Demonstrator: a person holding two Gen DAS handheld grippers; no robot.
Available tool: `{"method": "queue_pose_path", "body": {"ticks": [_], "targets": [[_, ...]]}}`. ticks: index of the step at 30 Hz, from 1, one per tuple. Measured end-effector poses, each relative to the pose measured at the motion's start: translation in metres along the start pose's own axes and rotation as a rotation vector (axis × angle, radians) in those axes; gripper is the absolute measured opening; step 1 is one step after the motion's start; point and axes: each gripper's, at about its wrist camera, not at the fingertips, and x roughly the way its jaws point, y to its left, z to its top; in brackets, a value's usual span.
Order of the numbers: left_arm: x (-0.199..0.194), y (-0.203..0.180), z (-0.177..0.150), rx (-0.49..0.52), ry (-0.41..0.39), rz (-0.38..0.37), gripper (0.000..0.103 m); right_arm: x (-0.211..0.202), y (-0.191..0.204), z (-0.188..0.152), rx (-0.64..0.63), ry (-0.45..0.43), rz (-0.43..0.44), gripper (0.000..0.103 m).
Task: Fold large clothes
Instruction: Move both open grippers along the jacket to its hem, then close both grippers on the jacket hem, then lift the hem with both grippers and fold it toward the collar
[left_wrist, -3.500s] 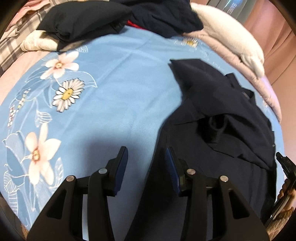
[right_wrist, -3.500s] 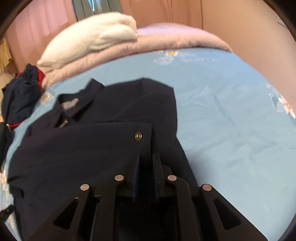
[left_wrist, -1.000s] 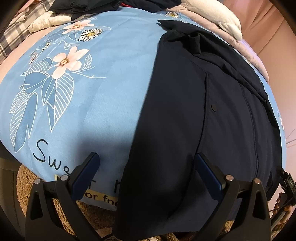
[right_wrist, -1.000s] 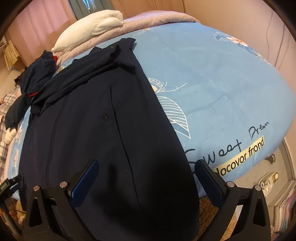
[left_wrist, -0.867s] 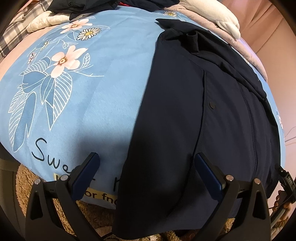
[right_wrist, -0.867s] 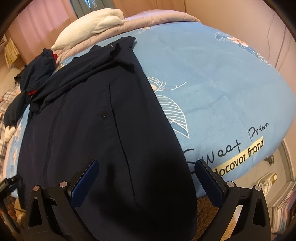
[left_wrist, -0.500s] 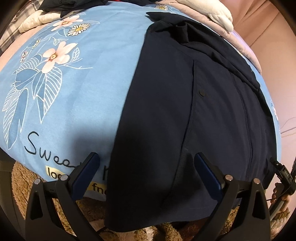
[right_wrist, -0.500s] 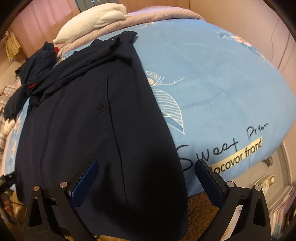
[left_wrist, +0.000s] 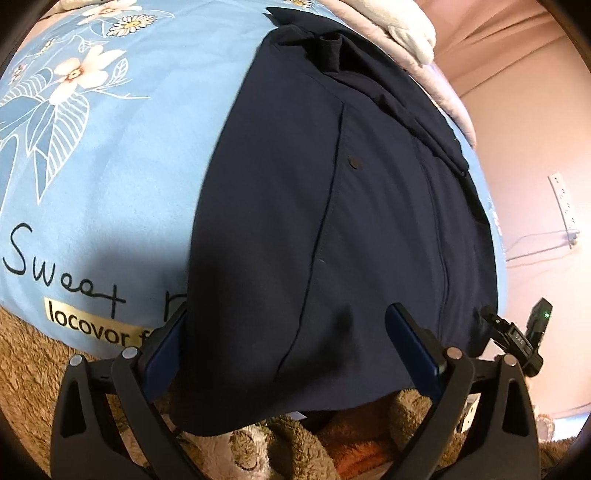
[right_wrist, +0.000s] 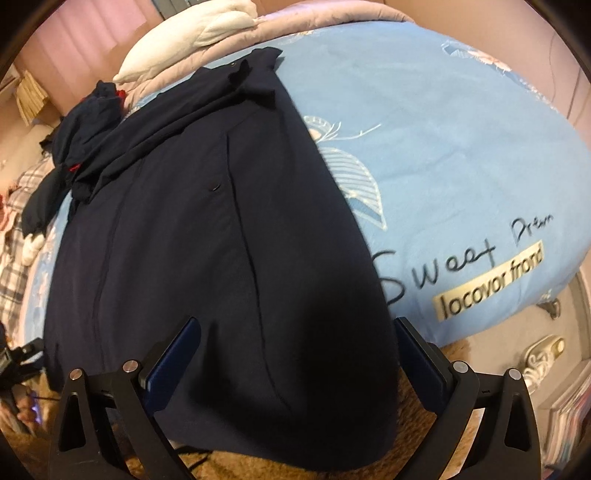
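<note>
Both tongs (left_wrist: 288, 345) (right_wrist: 295, 354) splayed above garment (left_wrist: 332, 221)

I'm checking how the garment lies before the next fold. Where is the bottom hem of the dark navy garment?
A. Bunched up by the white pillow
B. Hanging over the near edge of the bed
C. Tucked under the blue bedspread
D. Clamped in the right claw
B: the dark navy garment drapes past the edge of the blue bedspread toward the brown rug, and both claws are open.

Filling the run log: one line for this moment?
left hand-held gripper: open | right hand-held gripper: open | navy garment: flat, hem overhanging blue floral bedspread
</note>
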Motion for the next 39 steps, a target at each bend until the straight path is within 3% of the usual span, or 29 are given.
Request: {"method": "queue_pose_path", "body": {"ticks": [7, 9, 14, 19, 21, 22, 23, 24, 25, 26, 30, 32, 39], "targets": [[-0.001, -0.003, -0.008, 0.040, 0.001, 0.013, 0.092, 0.000, 0.003, -0.004, -0.013, 0.017, 0.017, 0.102], [-0.001, -0.003, -0.010, 0.050, 0.006, 0.014, 0.089, -0.001, 0.002, -0.004, -0.012, 0.018, 0.009, 0.097], [-0.001, 0.002, -0.009, 0.054, 0.022, 0.029, 0.077, -0.005, 0.000, -0.009, -0.024, 0.030, -0.002, 0.078], [0.001, 0.002, -0.012, 0.064, 0.036, 0.033, 0.074, -0.005, 0.002, -0.016, -0.038, 0.052, 0.009, 0.059], [0.004, 0.000, -0.012, 0.087, 0.046, 0.039, 0.071, -0.005, 0.005, -0.017, -0.043, 0.054, 0.018, 0.043], [0.005, -0.001, -0.011, 0.096, 0.053, 0.053, 0.064, -0.006, 0.006, -0.016, -0.041, 0.054, 0.027, 0.030], [0.005, -0.001, -0.010, 0.101, 0.058, 0.078, 0.051, -0.007, 0.008, -0.015, -0.043, 0.052, 0.043, 0.022], [0.005, -0.002, -0.008, 0.098, 0.058, 0.091, 0.040, -0.009, 0.012, -0.014, -0.059, 0.048, 0.051, 0.019], [0.004, -0.002, -0.007, 0.095, 0.059, 0.080, 0.018, -0.010, 0.015, -0.013, -0.073, 0.041, 0.048, 0.015], [0.004, -0.001, -0.007, 0.087, 0.063, 0.054, 0.006, -0.013, 0.021, -0.012, -0.098, 0.024, 0.045, 0.012], [-0.008, -0.005, -0.007, 0.062, 0.025, 0.011, 0.006, -0.041, 0.046, -0.004, -0.169, -0.083, 0.112, 0.010], [-0.024, -0.012, -0.003, 0.055, -0.023, -0.055, 0.005, -0.059, 0.052, 0.002, -0.173, -0.132, 0.168, 0.010], [-0.089, -0.029, 0.015, 0.047, -0.185, -0.157, 0.004, -0.112, 0.065, 0.027, -0.188, -0.291, 0.283, 0.010]]}}
